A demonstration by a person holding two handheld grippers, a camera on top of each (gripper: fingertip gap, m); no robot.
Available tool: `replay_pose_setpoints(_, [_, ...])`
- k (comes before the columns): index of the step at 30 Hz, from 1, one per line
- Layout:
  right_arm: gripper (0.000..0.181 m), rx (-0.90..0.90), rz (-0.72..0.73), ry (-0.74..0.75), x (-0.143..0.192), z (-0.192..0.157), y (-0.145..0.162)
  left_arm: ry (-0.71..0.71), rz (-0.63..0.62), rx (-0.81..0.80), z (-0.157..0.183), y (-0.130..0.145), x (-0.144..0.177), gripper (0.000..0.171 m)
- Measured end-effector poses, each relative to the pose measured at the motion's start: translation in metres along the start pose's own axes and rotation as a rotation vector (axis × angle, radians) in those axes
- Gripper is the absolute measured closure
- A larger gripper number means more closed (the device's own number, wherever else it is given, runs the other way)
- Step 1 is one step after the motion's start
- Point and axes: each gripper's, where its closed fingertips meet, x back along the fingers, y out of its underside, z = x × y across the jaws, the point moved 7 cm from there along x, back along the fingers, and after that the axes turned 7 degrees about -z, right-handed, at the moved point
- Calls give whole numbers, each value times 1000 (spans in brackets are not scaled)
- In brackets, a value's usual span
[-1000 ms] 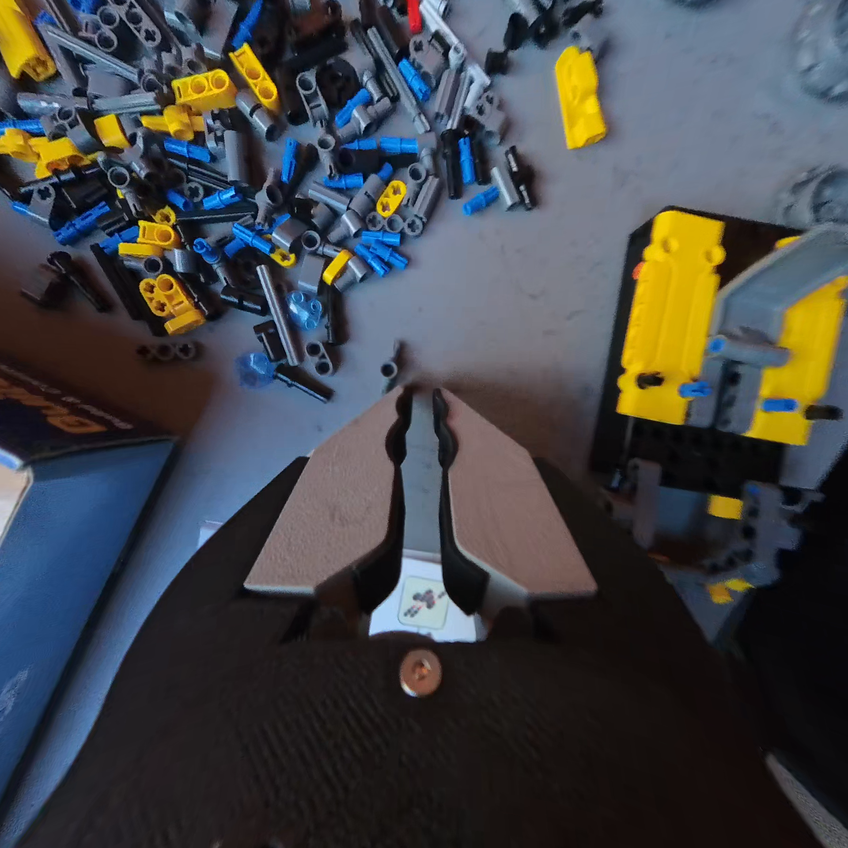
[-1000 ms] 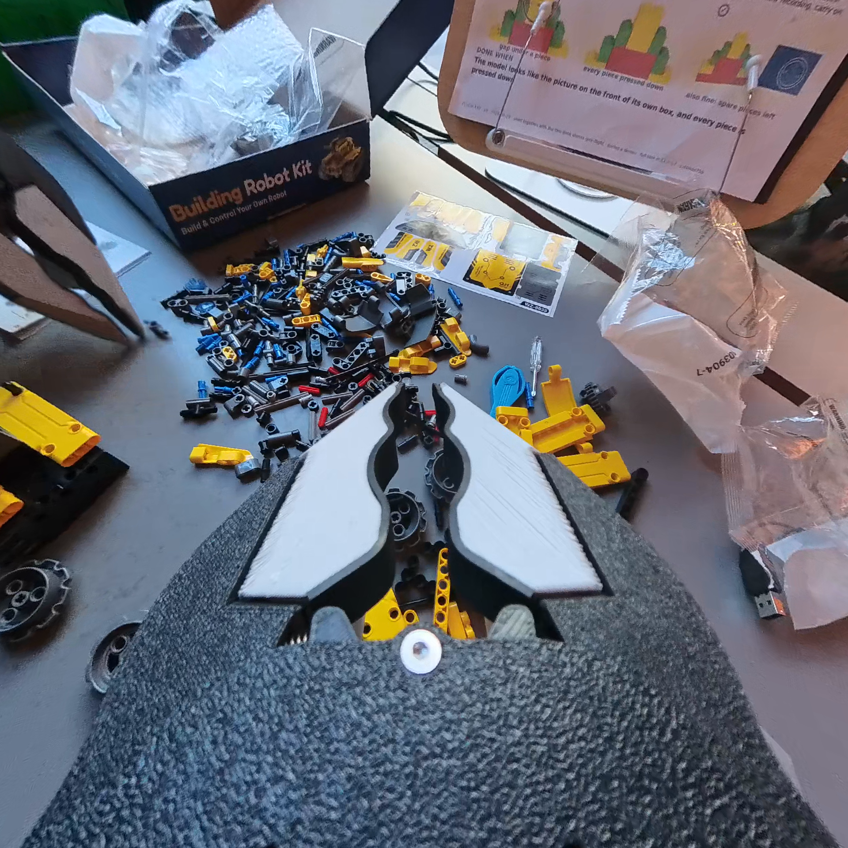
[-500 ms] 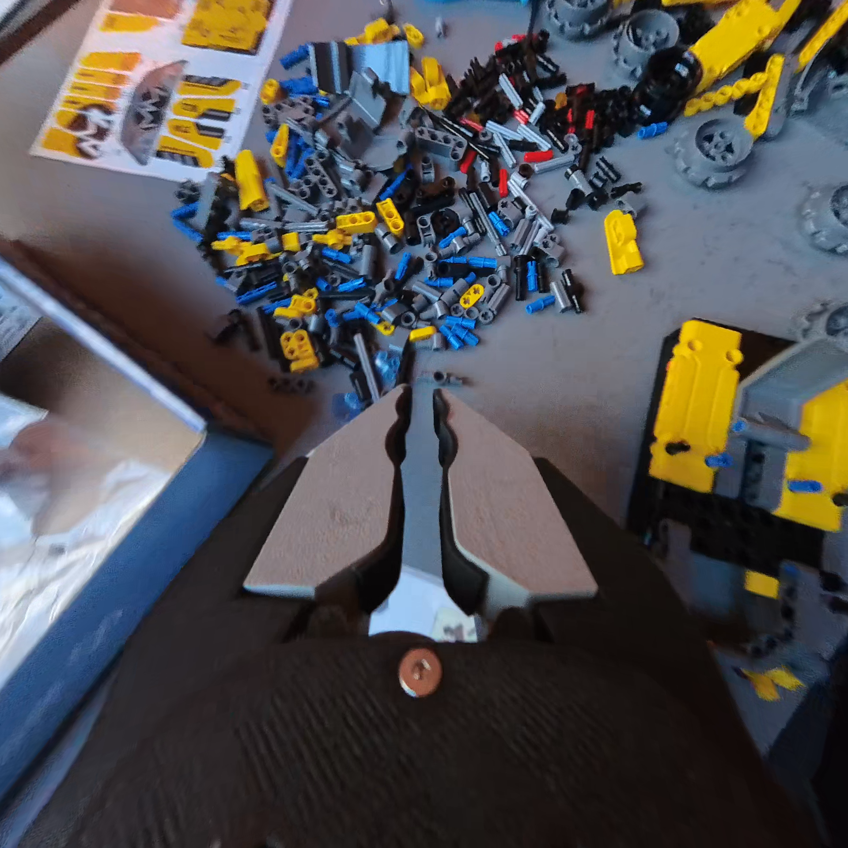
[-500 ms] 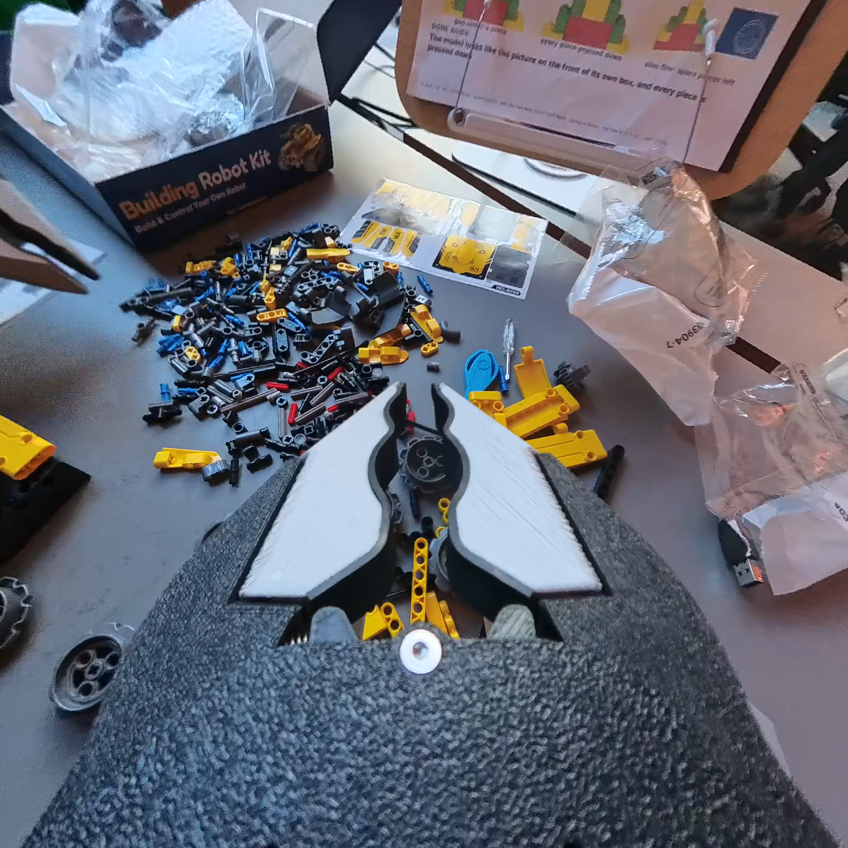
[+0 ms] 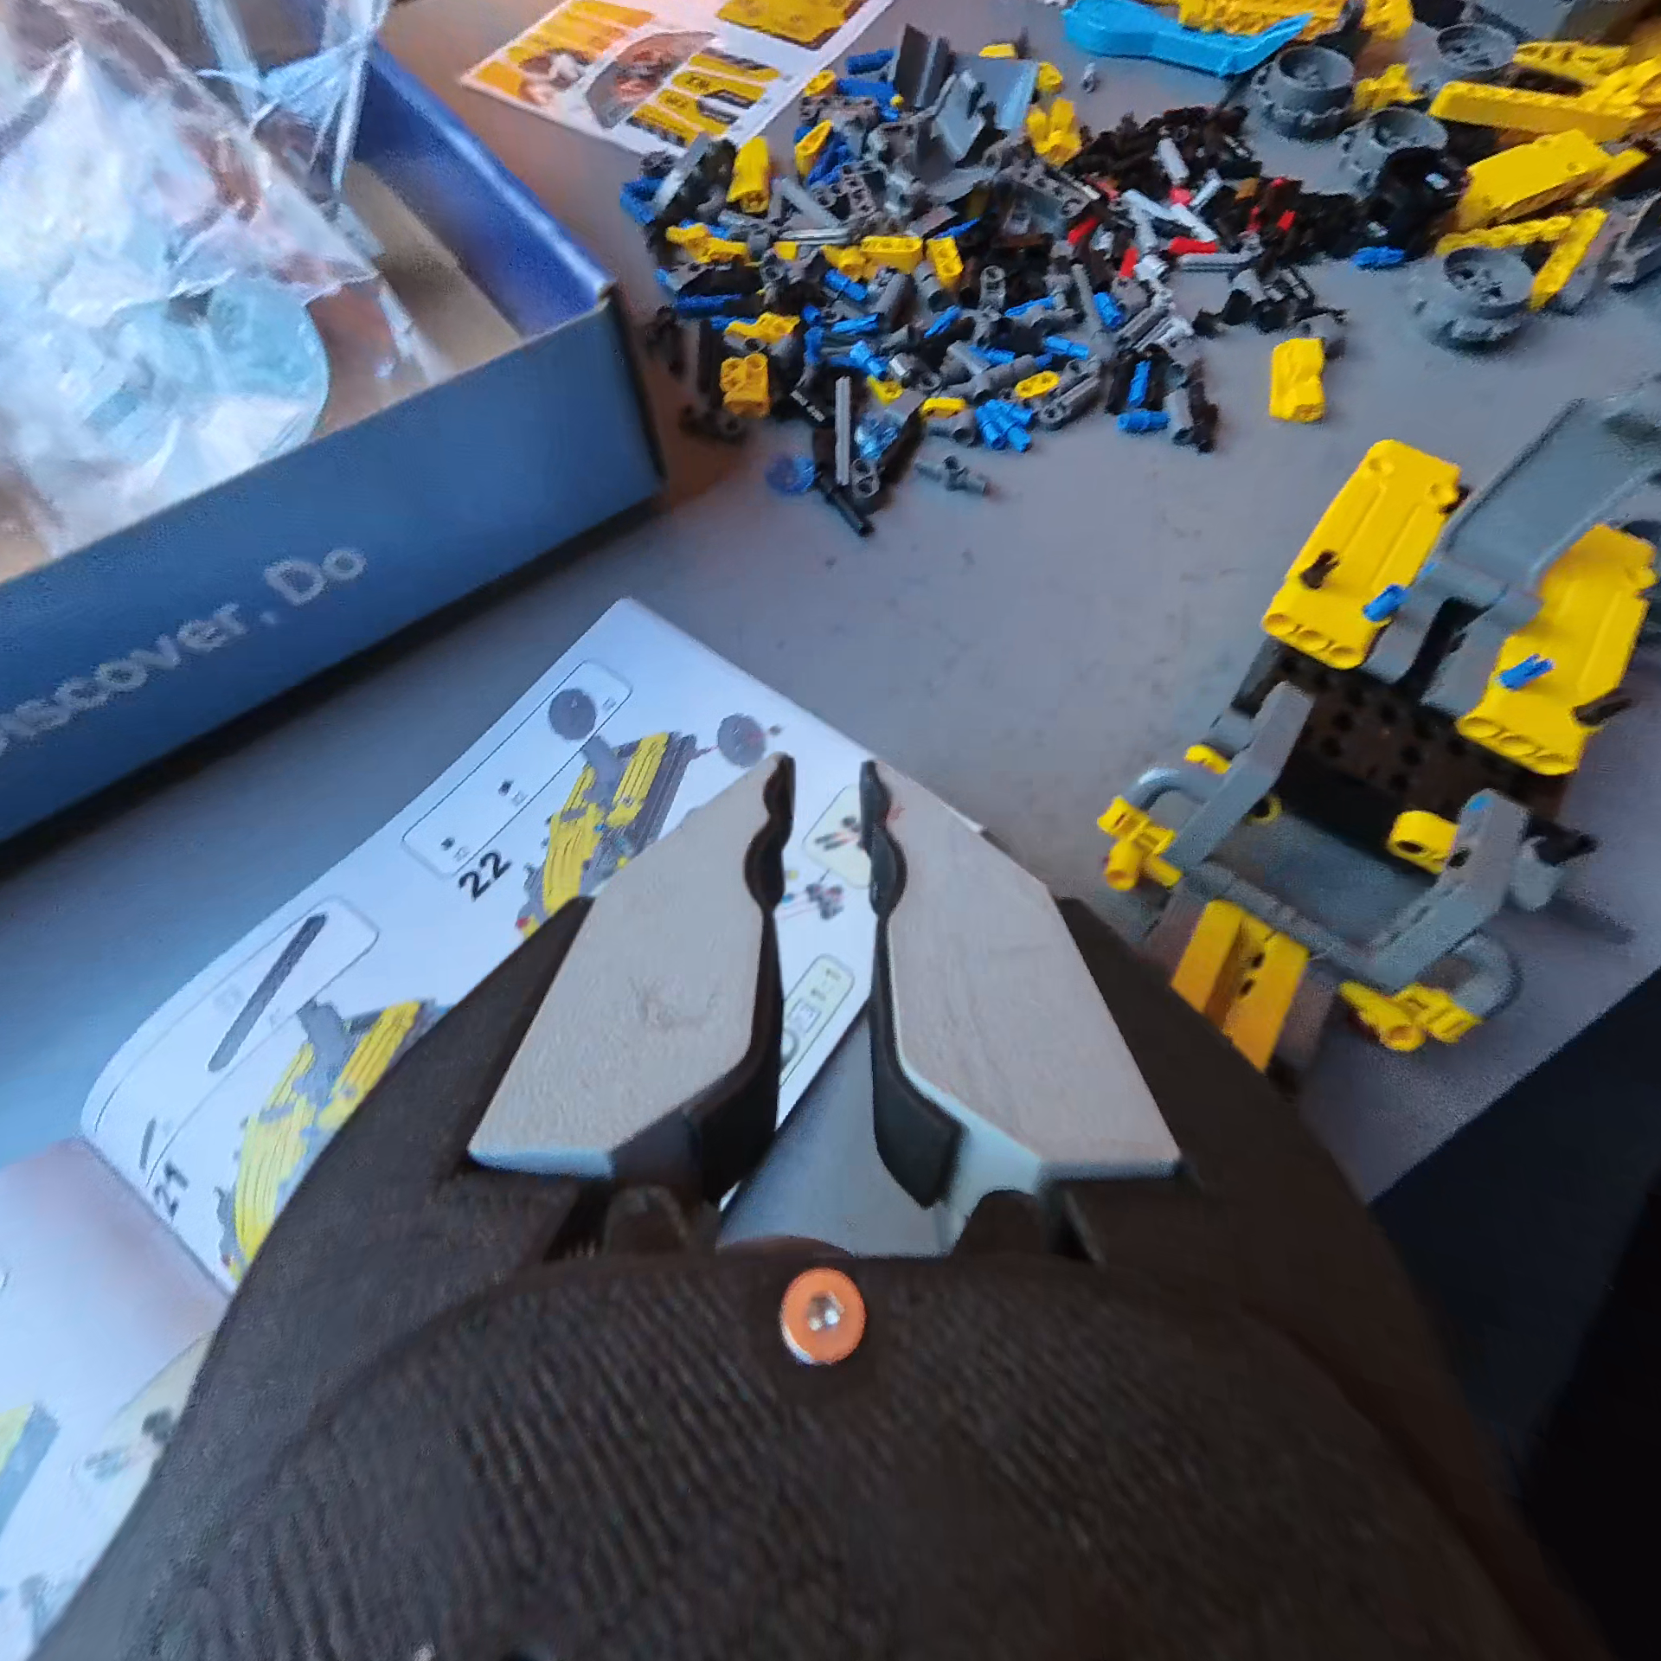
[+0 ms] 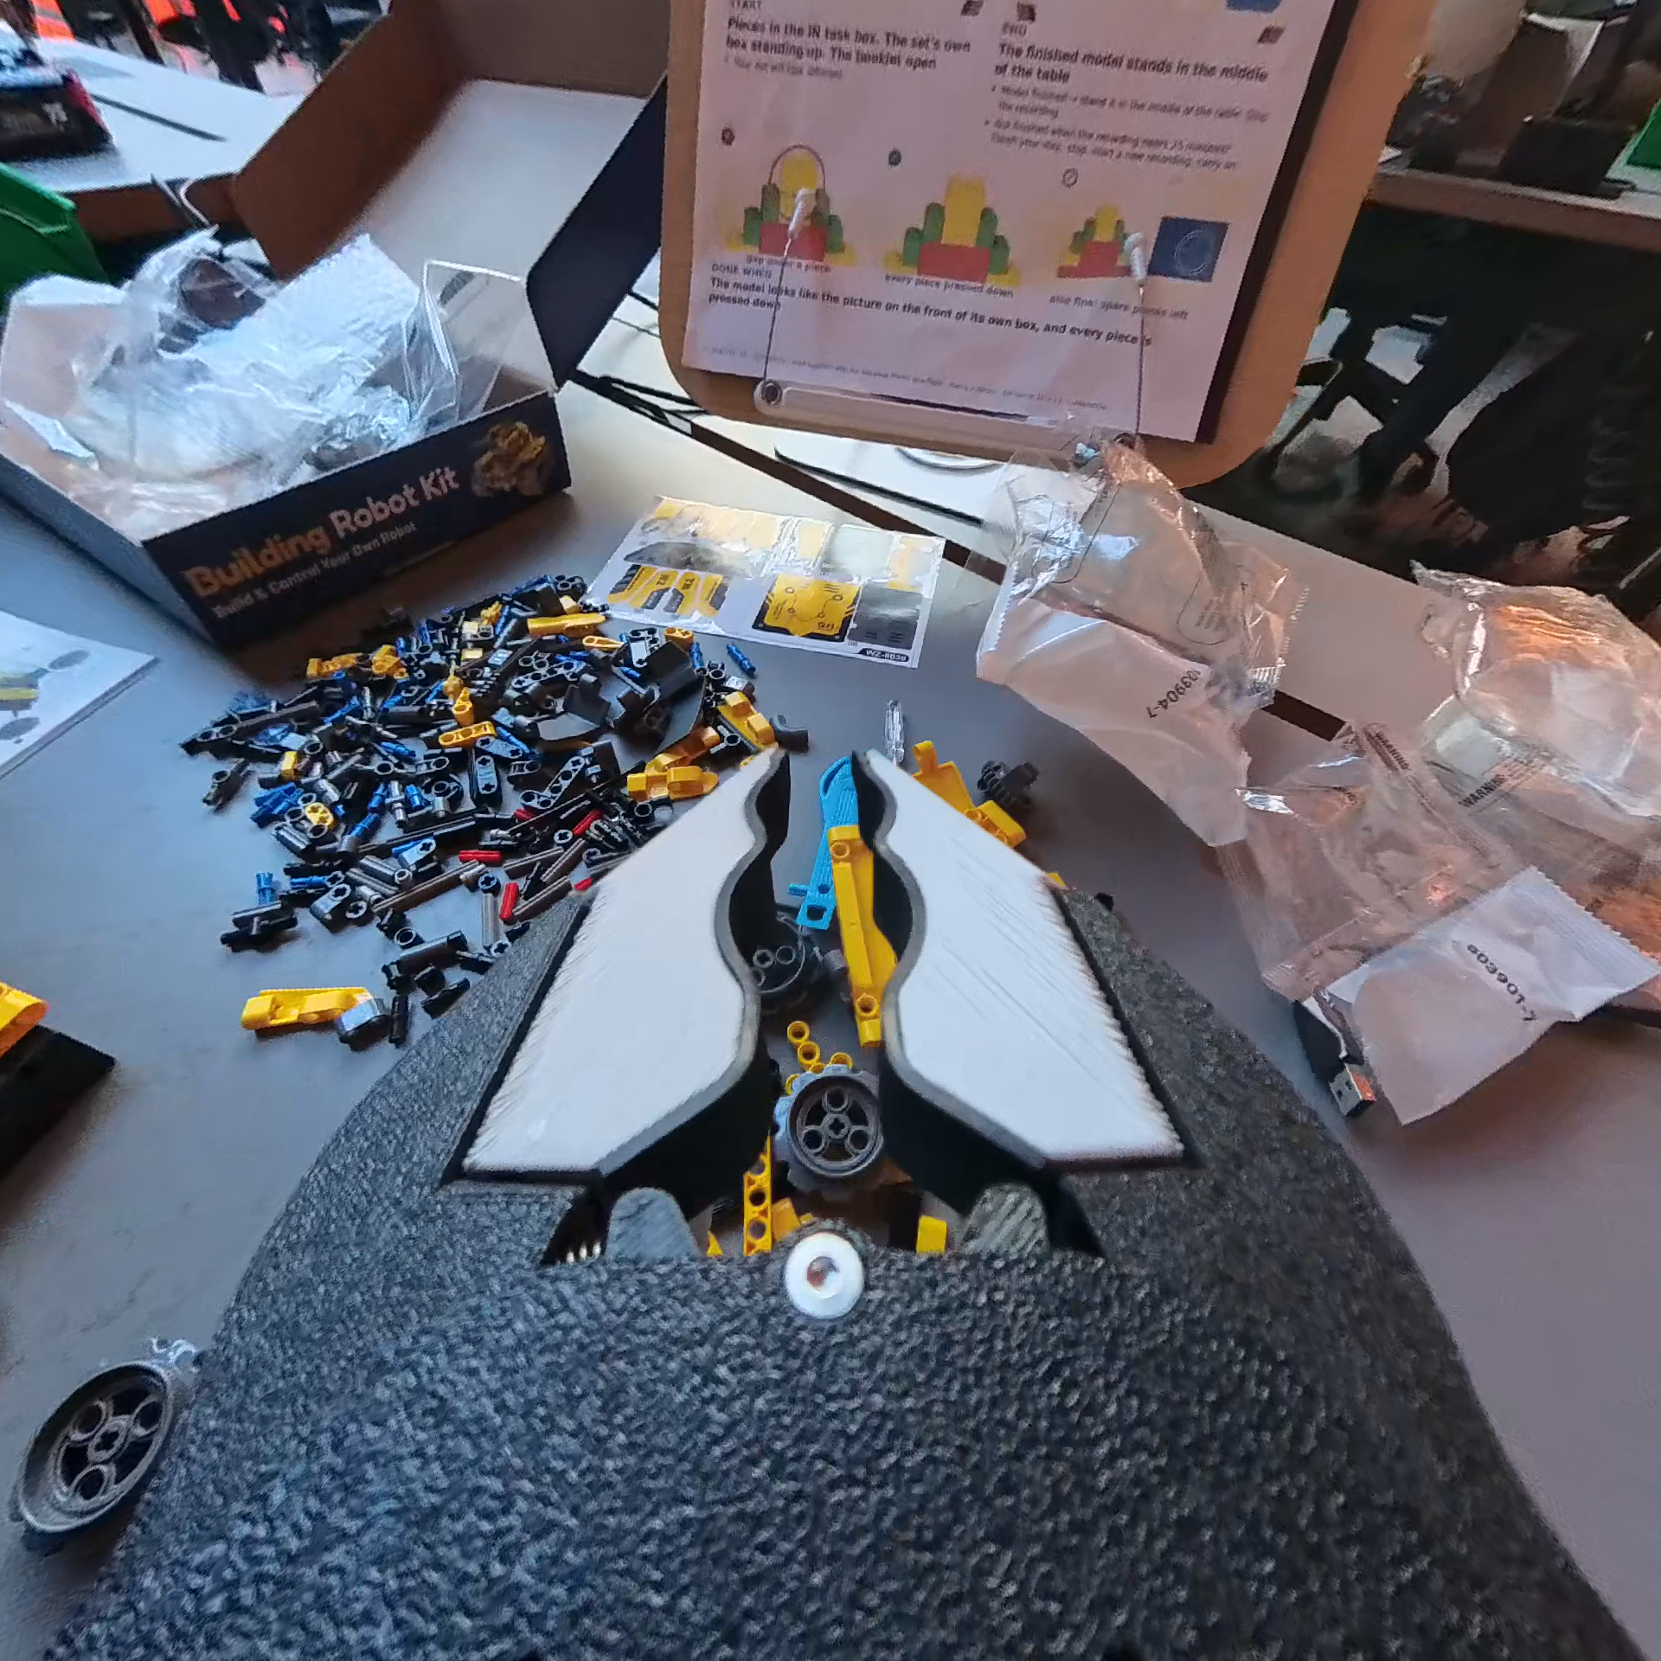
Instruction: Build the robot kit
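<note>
My left gripper (image 5: 825, 773) hangs empty over an open instruction booklet (image 5: 503, 836), its jaws a narrow gap apart. A partly built yellow, grey and black model (image 5: 1402, 764) stands to its right. A pile of small blue, black, grey and yellow parts (image 5: 944, 297) lies ahead of it. My right gripper (image 6: 822, 764) is also empty with a narrow gap, above a blue tool piece (image 6: 836, 809), a long yellow beam (image 6: 854, 926) and a grey wheel hub (image 6: 831, 1128). The pile of parts also shows in the right wrist view (image 6: 467, 791), to the left of that gripper.
A blue kit box (image 5: 315, 557) with clear bags stands at the left; it also shows in the right wrist view (image 6: 341, 539). A sticker sheet (image 6: 773, 584), crumpled plastic bags (image 6: 1123, 647), a USB dongle (image 6: 1339, 1070), a loose wheel (image 6: 94, 1447) and a clipboard stand (image 6: 989, 207) surround the parts. Spacing between my two grippers at the tips: around 40 centimeters. The grey wheel hub (image 6: 831, 1128) sits 12 centimeters or so from the ends of my right fingers. Look for it in the left wrist view (image 5: 1477, 52) too.
My left gripper has pulled back and swung left, from the edge of the parts pile to above the booklet. My right gripper has moved right over the yellow pieces. Both gaps look unchanged.
</note>
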Motion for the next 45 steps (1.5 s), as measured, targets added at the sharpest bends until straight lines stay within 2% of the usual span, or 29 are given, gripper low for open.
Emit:
replay_pose_setpoints(4, [159, -20, 3, -58, -2, -2, 2, -36, 9, 42, -9, 20, 0, 160])
replay_pose_setpoints(7, [153, -22, -12, -98, -9, -7, 5, -42, 64, 50, -10, 20, 6, 160])
replay_pose_setpoints(12, [143, 45, -97, -175, -27, -27, 15, -17, 48, 25, -9, 21, 5, 159])
replay_pose_setpoints(15, [145, 129, -190, -352, -35, -55, 25, -22, 56, 31, -10, 21, 6, 159])
replay_pose_setpoints(18, [145, 289, -279, -526, -34, -88, 37, -29, 56, 37, -11, 21, 6, 158])
replay_pose_setpoints(21, [146, 412, -292, -608, -29, -109, 43, -33, 48, 49, -12, 22, 5, 156])
replay_pose_setpoints(23, [149, 410, -297, -544, -31, -104, 41, -39, 47, 47, -12, 22, 5, 156])
replay_pose_setpoints(25, [148, 351, -335, -444, -36, -85, 42, -42, 39, 42, -12, 22, 4, 155])
replay_pose_setpoints(30, [148, 335, -510, -283, -40, -49, 65, -35, 12, 45, -12, 23, 1, 153])
replay_pose_setpoints(36, [150, 361, -497, -310, -47, -65, 63, -19, -8, 60, -13, 24, -1, 153])
replay_pose_setpoints(41, [152, 352, -431, -311, -44, -65, 54, -2, -34, 52, -12, 24, -4, 152])
replay_pose_setpoints(45, [153, 351, -466, -343, -48, -69, 61, -3, -30, 53, -12, 24, -4, 152])
